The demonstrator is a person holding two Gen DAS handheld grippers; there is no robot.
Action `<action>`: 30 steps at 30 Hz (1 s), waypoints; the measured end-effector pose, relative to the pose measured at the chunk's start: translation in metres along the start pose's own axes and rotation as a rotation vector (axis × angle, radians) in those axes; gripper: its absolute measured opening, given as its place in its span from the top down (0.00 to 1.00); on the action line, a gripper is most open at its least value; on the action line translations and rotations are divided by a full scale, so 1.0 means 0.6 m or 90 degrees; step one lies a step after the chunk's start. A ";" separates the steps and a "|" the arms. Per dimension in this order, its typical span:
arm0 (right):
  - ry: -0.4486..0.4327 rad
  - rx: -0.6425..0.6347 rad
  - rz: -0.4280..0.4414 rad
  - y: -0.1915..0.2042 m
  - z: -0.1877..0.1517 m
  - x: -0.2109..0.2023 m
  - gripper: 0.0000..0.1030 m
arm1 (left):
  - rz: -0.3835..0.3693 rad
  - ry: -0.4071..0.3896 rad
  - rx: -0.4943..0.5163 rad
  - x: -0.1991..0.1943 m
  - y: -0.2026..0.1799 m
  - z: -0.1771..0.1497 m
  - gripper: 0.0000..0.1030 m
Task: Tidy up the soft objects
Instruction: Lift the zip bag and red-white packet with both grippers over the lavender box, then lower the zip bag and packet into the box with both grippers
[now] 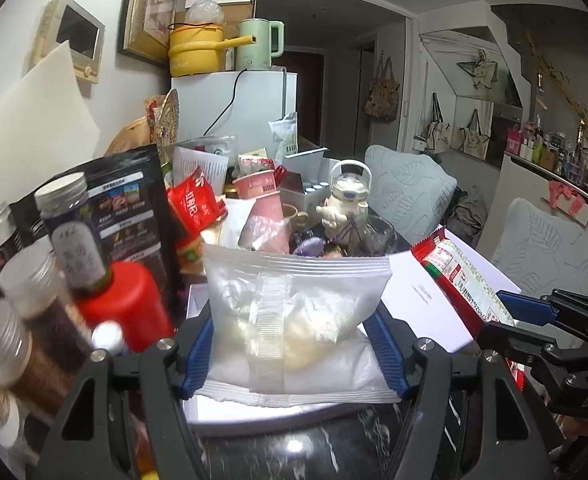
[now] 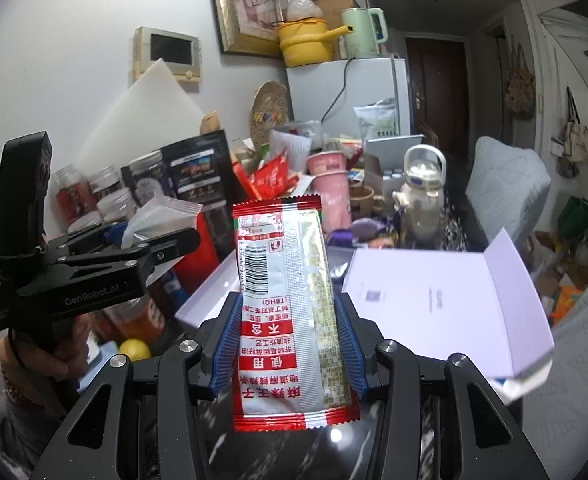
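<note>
Red packet [image 2: 290, 312] stands upright, print inverted

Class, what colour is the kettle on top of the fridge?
Pale green kettle, clearest in the right wrist view.

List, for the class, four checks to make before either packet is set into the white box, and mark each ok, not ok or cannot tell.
1. Left gripper holds the clear packet between both blue pads: ok.
2. Right gripper holds the red packet upright: ok.
3. White box open, flap raised: ok.
4. Box floor free for both packets: cannot tell; the packets hide most of it.
5. Red bottle stands close to the left jaws, risk of a knock: not ok.
</note>
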State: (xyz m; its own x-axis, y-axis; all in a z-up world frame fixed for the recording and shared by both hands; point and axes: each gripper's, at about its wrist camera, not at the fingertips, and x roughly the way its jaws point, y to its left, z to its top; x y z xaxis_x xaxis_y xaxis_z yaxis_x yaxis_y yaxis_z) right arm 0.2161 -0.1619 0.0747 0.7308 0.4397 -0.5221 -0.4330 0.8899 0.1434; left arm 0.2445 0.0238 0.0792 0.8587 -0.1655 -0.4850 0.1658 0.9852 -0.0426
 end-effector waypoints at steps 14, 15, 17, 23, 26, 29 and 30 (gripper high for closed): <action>-0.028 -0.009 0.040 -0.030 0.085 0.112 0.56 | 0.029 0.002 -0.006 0.110 0.027 0.045 0.34; -0.027 -0.008 0.043 -0.030 0.091 0.121 0.56 | 0.032 0.002 -0.008 0.114 0.030 0.045 0.34; -0.028 -0.007 0.047 -0.029 0.101 0.138 0.56 | 0.041 0.004 -0.010 0.123 0.037 0.044 0.34; -0.024 -0.008 0.037 -0.027 0.115 0.178 0.56 | 0.065 0.021 -0.017 0.154 0.061 0.036 0.34; -0.008 0.000 0.039 -0.034 0.109 0.198 0.56 | 0.066 0.041 -0.029 0.175 0.075 0.031 0.34; 0.012 0.014 0.039 -0.041 0.100 0.220 0.56 | 0.073 0.057 -0.035 0.195 0.084 0.025 0.34; 0.022 0.006 0.038 -0.040 0.097 0.228 0.56 | 0.075 0.060 -0.035 0.199 0.085 0.024 0.34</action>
State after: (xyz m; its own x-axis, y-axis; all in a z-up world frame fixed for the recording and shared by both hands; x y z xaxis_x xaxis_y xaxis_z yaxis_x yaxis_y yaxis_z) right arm 0.3573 -0.1160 0.0485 0.6850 0.4877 -0.5413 -0.4705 0.8633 0.1826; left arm 0.3627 0.0538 0.0316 0.8205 -0.0464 -0.5697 0.0374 0.9989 -0.0274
